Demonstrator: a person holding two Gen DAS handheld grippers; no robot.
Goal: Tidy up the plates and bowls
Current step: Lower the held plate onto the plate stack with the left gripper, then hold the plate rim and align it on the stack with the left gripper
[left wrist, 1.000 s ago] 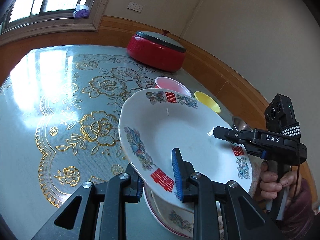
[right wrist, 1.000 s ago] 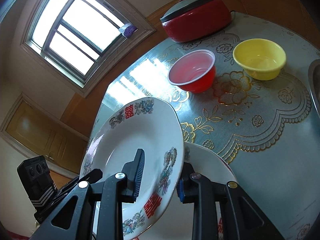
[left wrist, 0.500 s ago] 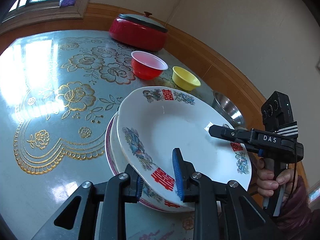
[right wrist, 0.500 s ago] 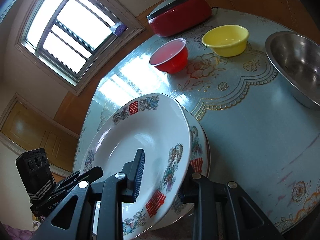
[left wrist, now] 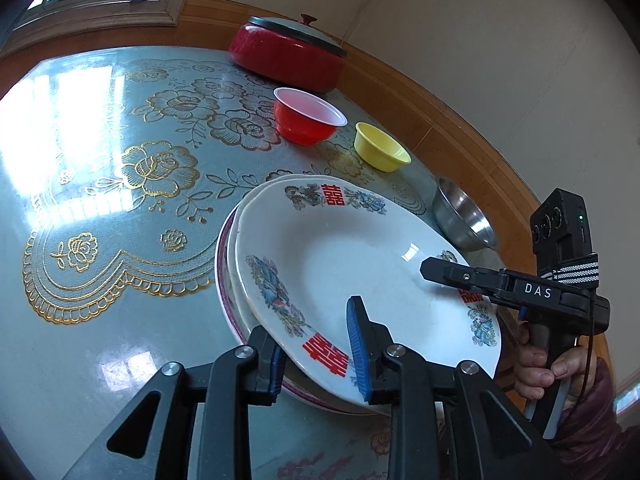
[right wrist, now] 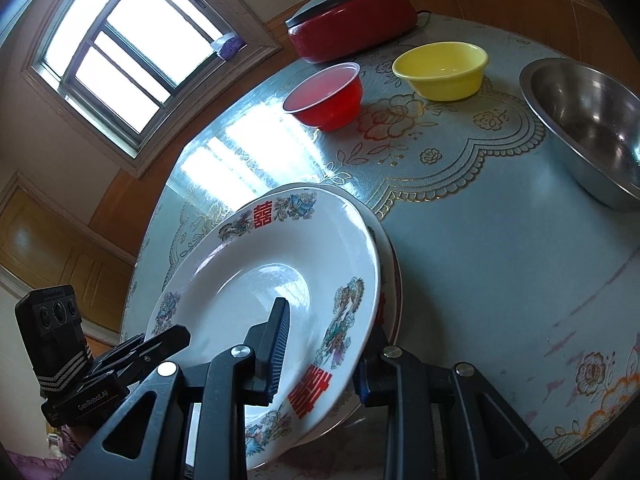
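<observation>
A white plate (left wrist: 352, 264) with red characters and bird motifs lies on top of a stack of similar plates (left wrist: 224, 264) on the table. My left gripper (left wrist: 320, 356) straddles its near rim, one finger above and one below. My right gripper (right wrist: 320, 344) straddles the opposite rim of the same plate (right wrist: 280, 280) in the same way. Both hold the plate, slightly tilted, against the stack (right wrist: 394, 272). The right gripper's body (left wrist: 532, 292) shows in the left wrist view, the left gripper's body (right wrist: 96, 376) in the right wrist view.
A red bowl (left wrist: 308, 116), a yellow bowl (left wrist: 380, 148) and a steel bowl (left wrist: 464, 216) stand behind the stack on the floral tablecloth (left wrist: 140, 168). A red lidded pot (left wrist: 288, 52) is by the wall. The table edge runs just right of the steel bowl.
Both grippers lowered the plate from the air onto the plate stack. It now sits almost level on it.
</observation>
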